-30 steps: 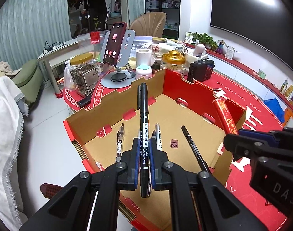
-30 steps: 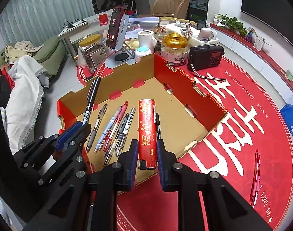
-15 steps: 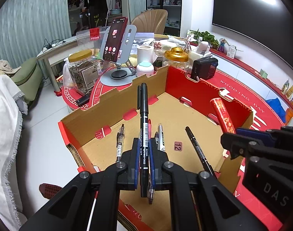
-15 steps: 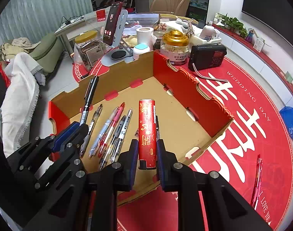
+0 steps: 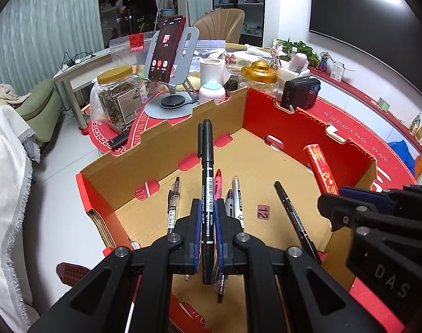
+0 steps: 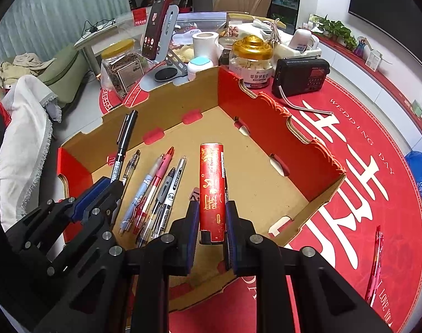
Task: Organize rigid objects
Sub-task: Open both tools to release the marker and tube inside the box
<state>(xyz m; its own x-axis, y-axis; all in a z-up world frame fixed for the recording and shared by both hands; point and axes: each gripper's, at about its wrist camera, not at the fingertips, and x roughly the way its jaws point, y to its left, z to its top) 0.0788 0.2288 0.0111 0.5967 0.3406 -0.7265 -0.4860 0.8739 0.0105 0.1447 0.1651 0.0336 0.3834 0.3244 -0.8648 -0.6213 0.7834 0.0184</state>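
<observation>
My left gripper (image 5: 208,216) is shut on a black marker pen (image 5: 207,166) and holds it over the near left part of an open cardboard box (image 5: 161,144). My right gripper (image 6: 211,216) is shut on a red printed lighter (image 6: 211,188) and holds it above the box floor (image 6: 261,183). Several pens (image 6: 155,194) lie side by side on the box floor under and between the grippers. A thin black pen (image 5: 291,213) lies apart to their right. The held marker also shows in the right wrist view (image 6: 124,144).
Behind the box stand a phone on a grey stand (image 5: 169,55), a jar with a yellow lid (image 5: 116,97), a gold-lidded jar (image 6: 252,61), a paper roll (image 6: 205,44) and a black radio (image 6: 299,76). A red pen (image 6: 376,258) lies on the red tablecloth (image 6: 363,166) at right.
Both grippers have drawn back a little toward the near side of the box and risen slightly, each still holding its object. The pens in the box have not moved.
</observation>
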